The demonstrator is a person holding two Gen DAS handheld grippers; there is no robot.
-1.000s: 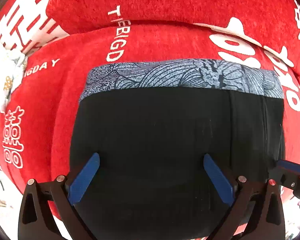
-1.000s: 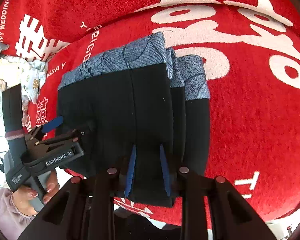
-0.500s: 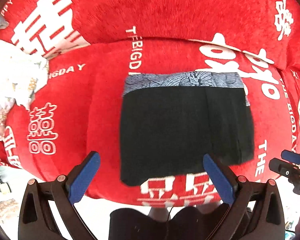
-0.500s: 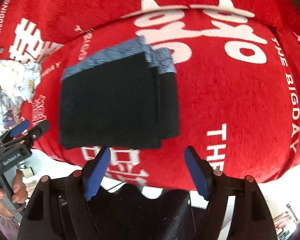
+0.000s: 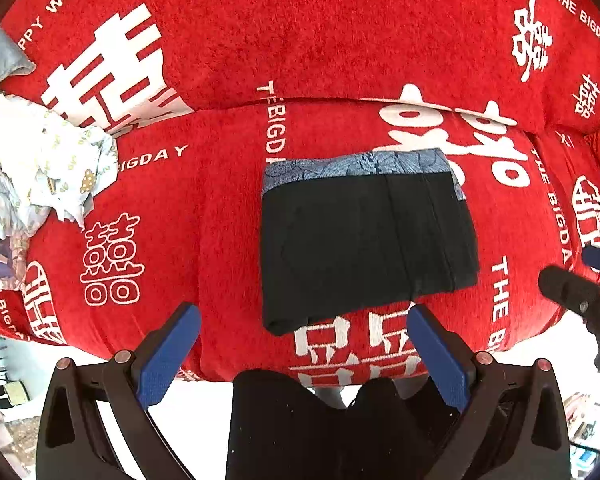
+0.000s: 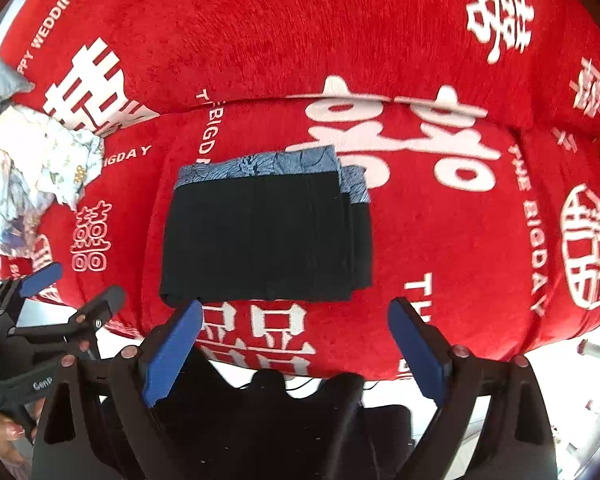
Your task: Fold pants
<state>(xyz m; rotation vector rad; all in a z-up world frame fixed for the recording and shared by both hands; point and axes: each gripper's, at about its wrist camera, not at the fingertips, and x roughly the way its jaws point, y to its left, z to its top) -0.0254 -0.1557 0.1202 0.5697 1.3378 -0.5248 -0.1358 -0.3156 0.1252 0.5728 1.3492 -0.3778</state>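
right gripper (image 6: pixel 294 344): pointing down, jaws opening, nothing between them, now risen clear | left gripper (image 5: pixel 302 348): spread wide, empty, also higher | pants (image 5: pixel 364 236): folded black stack on red sofa cover (image 5: pixel 204 208), at 12 o'clock beyond both | crumpled white cloth (image 5: pixel 40 176): at 10 o'clock

Bright even daylight, saturated colour; strong fisheye bulge, dark vignetted corners; floor overexposed, slight edge blur

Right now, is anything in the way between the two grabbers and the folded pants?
Nothing visible. The pants lie folded flat on the red cover. The left gripper is open and empty above them; the right gripper's jaws are opening, also empty.
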